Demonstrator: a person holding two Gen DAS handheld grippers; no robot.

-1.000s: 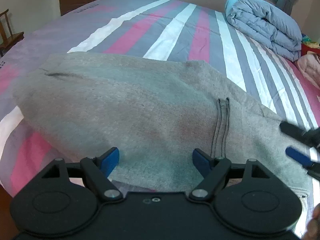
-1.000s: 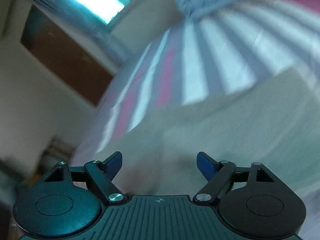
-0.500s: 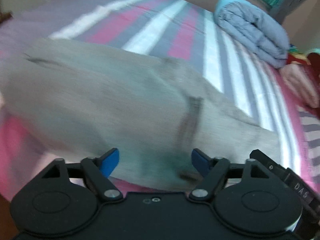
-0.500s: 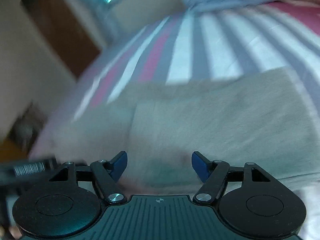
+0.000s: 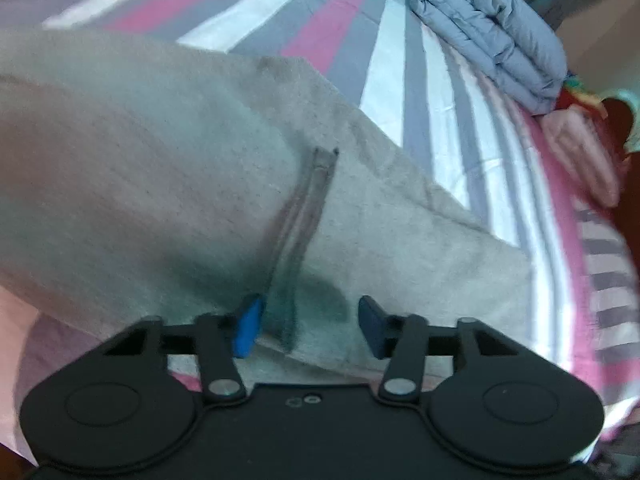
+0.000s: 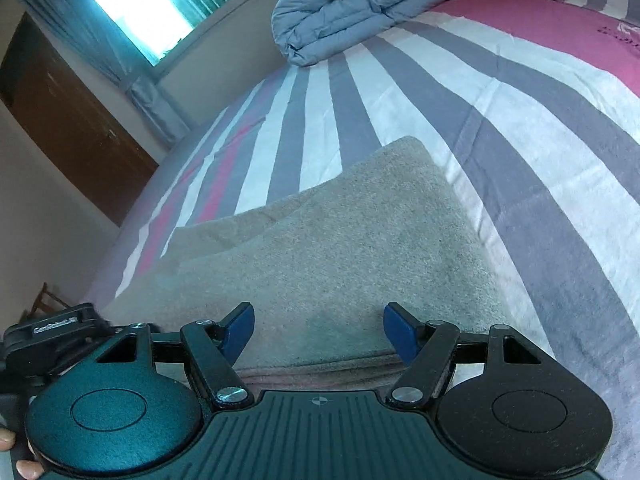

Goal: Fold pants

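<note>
Left wrist view: grey pants [image 5: 168, 184] spread flat across the striped bedsheet [image 5: 320, 28], filling most of the frame. Double-stitched seam [image 5: 304, 224] runs down the fabric toward the left gripper [image 5: 308, 322]. Claw spread apart, nothing between the blue pads [image 5: 248, 330]; left pad sits just beside the seam's lower end, low over the near cloth edge. Contact with the fabric cannot be told.

Folded blue-grey duvet [image 5: 492, 36] lies well apart at the far right of the bed, with pink and red bedding [image 5: 580, 152] beside it.

Right wrist view: right gripper [image 6: 318, 330] also released, pads wide, poised over the near edge of the pants [image 6: 340, 248]. Fabric shows doubled layers, one edge stepped behind another. Same duvet [image 6: 352, 8] far off. Window with curtain [image 6: 132, 8] and brown door [image 6: 68, 120] beyond the bed.
</note>
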